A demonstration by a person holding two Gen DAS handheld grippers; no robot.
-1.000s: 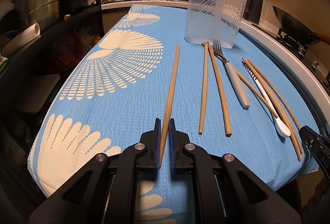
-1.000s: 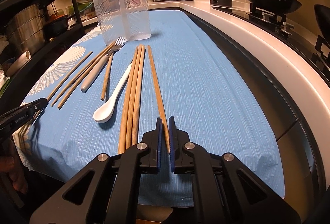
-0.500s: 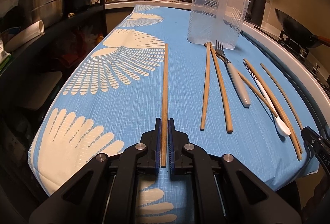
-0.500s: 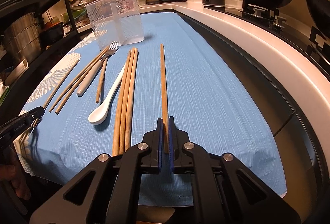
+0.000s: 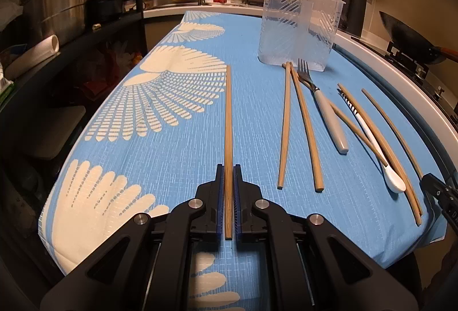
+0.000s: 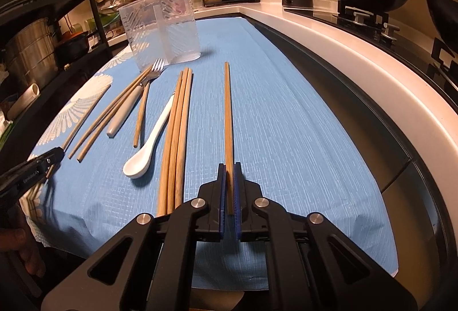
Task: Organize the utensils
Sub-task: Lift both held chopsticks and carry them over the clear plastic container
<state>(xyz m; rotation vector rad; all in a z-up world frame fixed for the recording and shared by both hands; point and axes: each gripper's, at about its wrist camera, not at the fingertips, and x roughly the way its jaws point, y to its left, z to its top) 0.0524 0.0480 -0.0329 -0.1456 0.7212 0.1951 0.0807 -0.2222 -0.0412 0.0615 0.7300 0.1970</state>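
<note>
We have the left gripper point(image 5: 228, 168) clamped on one chopstick point(image 5: 228, 122) and the right gripper point(image 6: 228, 166) clamped on another chopstick point(image 6: 228, 110) (both point toward the table's far edge). Between them lie loose chopsticks point(image 5: 303, 128), a fork point(image 5: 323, 105) and a white spoon point(image 6: 148, 148); the clear holder point(image 5: 297, 30) stands beyond.

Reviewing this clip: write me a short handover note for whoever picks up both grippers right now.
Left gripper: shut on one chopstick, pointing straight ahead over the blue cloth.
Right gripper: shut on another chopstick, likewise pointing forward.
Clear holder: upright at the far end of the cloth; nothing visible inside it.
On the cloth: fork, white spoon, three chopsticks bunched together, and more loose chopsticks near the fork.
Done: nothing in the holder yet.
Left: drop in both held chopsticks, then everything else.
</note>
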